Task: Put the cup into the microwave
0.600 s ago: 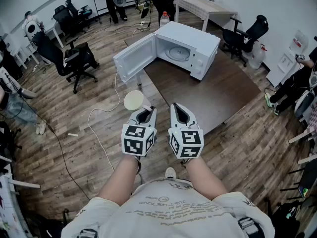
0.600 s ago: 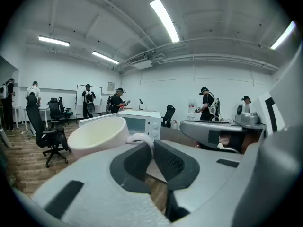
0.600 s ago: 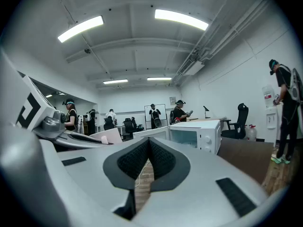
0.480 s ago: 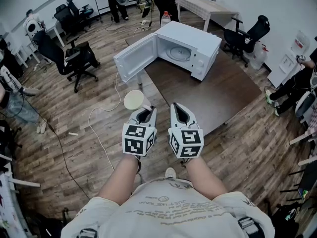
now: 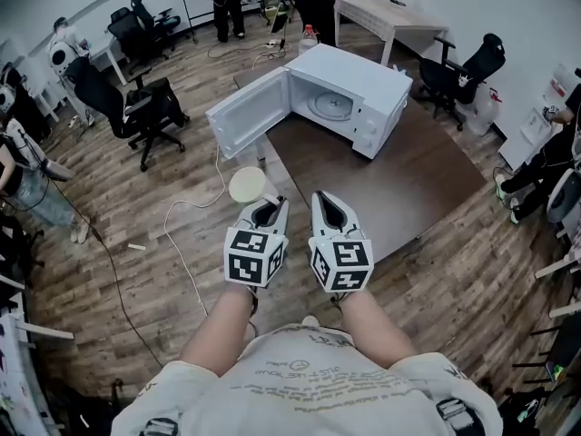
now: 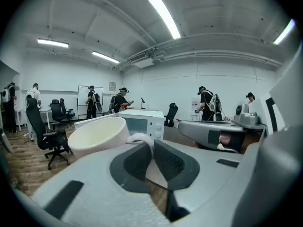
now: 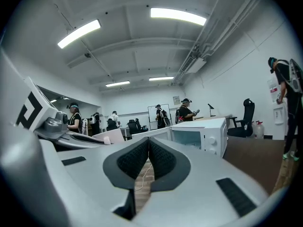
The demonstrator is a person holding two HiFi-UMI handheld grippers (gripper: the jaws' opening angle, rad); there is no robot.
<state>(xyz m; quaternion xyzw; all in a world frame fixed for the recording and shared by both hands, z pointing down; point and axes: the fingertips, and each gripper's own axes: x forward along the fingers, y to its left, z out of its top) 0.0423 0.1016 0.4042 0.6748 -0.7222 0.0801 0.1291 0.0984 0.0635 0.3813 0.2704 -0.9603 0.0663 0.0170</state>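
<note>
Closing slightly on open microwave (image 5: 363,89); left fingers (image 6: 171,163) clamped on cup (image 5: 246,185) handle, right fingers (image 7: 163,161) closed, empty. Carry under way.

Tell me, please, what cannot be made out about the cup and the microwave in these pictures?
Cup handle: in the head view it is covered by the jaws of the left gripper; only the left gripper view shows it pinched.
Cup's underside: in the left gripper view that gripper's body blocks it; the head view looks from above.
Microwave control markings: too small in every view.
</note>
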